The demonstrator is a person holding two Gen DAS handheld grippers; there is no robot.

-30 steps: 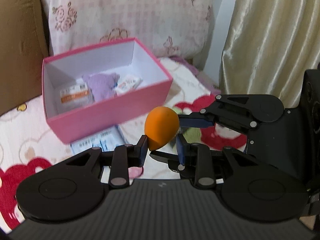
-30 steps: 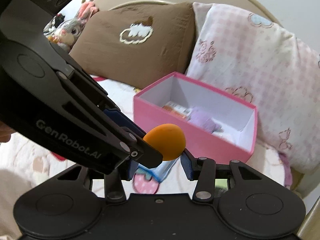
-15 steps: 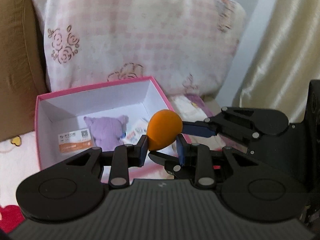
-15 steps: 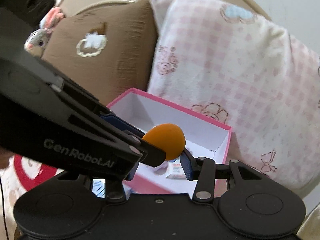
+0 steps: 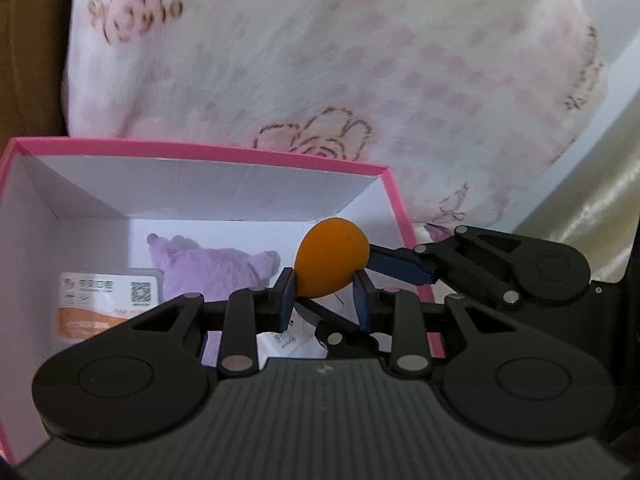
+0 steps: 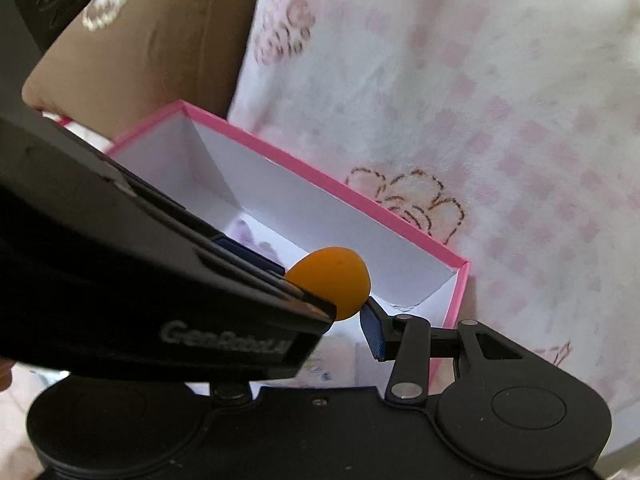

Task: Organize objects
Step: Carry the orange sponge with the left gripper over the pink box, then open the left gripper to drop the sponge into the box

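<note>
Two grippers clamp one orange egg-shaped toy [image 5: 331, 257] between them: the left gripper [image 5: 325, 296] pinches its lower end with blue pads pressed on either side, and the right gripper [image 5: 394, 266], reaching in from three o'clock in the left wrist view, presses against its flank. In the right wrist view the right gripper [image 6: 352, 312] has the toy [image 6: 329, 282] against its visible blue pad, while the left gripper's body covers the other pad.

A second ago the pink box [image 5: 394, 216] sat well off at ten o'clock, with patterned bedding showing between it and the toy. Now its white interior fills the lower left of the left wrist view, and the toy hangs over the box's right end, near the wall at three o'clock. Inside lie a purple plush toy [image 5: 208, 264] and an orange-and-white packet [image 5: 106, 300] at nine o'clock. The pink floral pillow [image 5: 340, 80] looms much larger at twelve.

So the carry looks nearly complete; lowering and letting go inside the box appears to be what remains.
</note>
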